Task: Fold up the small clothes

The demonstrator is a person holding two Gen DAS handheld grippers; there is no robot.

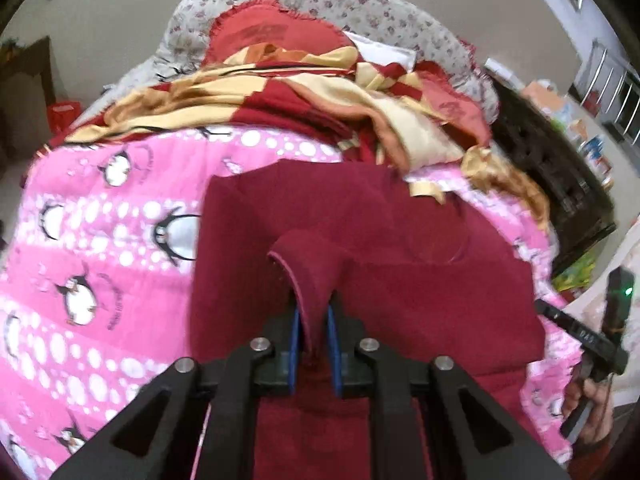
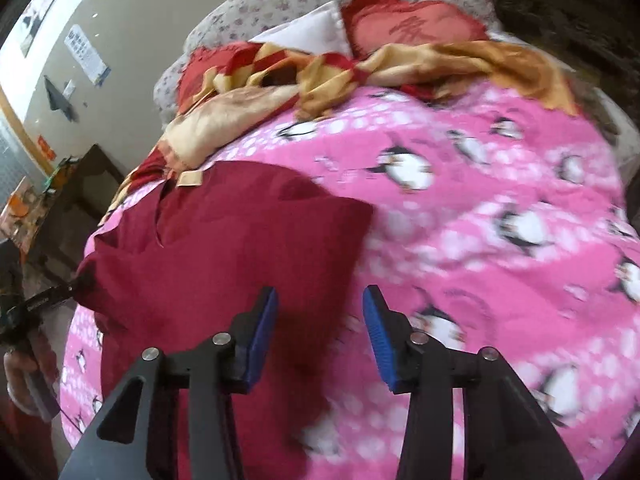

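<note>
Lying garment [image 1: 400, 280] on penguin quilt [image 1: 100, 240]

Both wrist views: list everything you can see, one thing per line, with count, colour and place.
garment: one, dark red, spread on the pink cover, a fold pinched up
bed cover: one, pink with penguins, across the bed
blanket: one, red and gold, bunched at the far end
cushion: one, red, behind the blanket
headboard: one, pale floral, far end
left gripper: black, blue pads, shut on the garment
right gripper: black, blue pads, open, nothing between them
</note>
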